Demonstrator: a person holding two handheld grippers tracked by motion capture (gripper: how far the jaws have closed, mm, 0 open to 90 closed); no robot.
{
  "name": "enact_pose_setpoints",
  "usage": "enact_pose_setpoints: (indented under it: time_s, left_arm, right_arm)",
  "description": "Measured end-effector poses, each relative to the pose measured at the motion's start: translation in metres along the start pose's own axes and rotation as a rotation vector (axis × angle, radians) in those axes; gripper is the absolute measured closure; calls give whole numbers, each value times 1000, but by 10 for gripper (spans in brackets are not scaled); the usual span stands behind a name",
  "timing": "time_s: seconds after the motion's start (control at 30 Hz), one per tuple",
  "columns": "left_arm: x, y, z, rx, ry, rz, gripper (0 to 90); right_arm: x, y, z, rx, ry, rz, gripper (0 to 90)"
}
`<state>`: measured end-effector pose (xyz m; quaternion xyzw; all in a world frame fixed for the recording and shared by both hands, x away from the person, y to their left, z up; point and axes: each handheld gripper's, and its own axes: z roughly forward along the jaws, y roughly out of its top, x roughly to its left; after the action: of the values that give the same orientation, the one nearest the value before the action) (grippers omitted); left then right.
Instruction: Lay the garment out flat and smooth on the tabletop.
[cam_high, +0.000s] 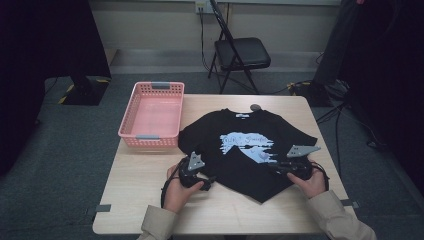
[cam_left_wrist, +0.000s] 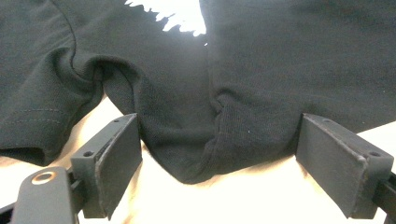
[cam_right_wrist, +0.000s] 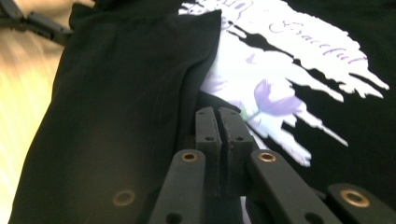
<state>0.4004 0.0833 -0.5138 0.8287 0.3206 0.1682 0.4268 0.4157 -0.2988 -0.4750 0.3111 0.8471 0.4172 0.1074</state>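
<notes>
Nearest us, low in the right gripper view: the right hand-held gripper (cam_right_wrist: 217, 114), jaws pressed flat together with a fold of the black T-shirt (cam_right_wrist: 116, 116) pinched between them, as far as we can tell. The folded flap runs from bottom centre to the upper left of that frame, over the pale print (cam_right_wrist: 280, 60).

High view: the shirt (cam_high: 250, 150) lies mid-frame on the desk (cam_high: 140, 200), collar toward the top, hem corner pointing down. Its long axis runs top to bottom. The right hand-held gripper (cam_high: 280, 167) sits at the shirt's lower right edge, the left hand-held gripper (cam_high: 207, 181) at its lower left edge.

Left gripper view: jaws wide apart, a bunched hem corner (cam_left_wrist: 196, 163) between them, neither pad touching cloth.

Our read: the fold goes right to left across the print, so the right hand carries it. The left is positioned to close on the near hem. The pink basket (cam_high: 152, 117) stands at upper left, just beside the sleeve.
</notes>
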Motion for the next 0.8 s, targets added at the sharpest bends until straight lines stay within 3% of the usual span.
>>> enact_pose_setpoints:
  time_s: [0.27,0.47,0.53,0.8]
  left_arm:
    - [0,0,0,0,0,0,142]
    - [0,0,0,0,0,0,142]
    - [0,0,0,0,0,0,142]
    - [0,0,0,0,0,0,142]
  right_arm:
    - [3,-14,-19,-28,10,7,900]
    - [2,-20,-20,-24,-7,16,885]
    - [-1,-15,-17,-35,-30,22,781]
    - [-6,9,5,-36,-48,28,691]
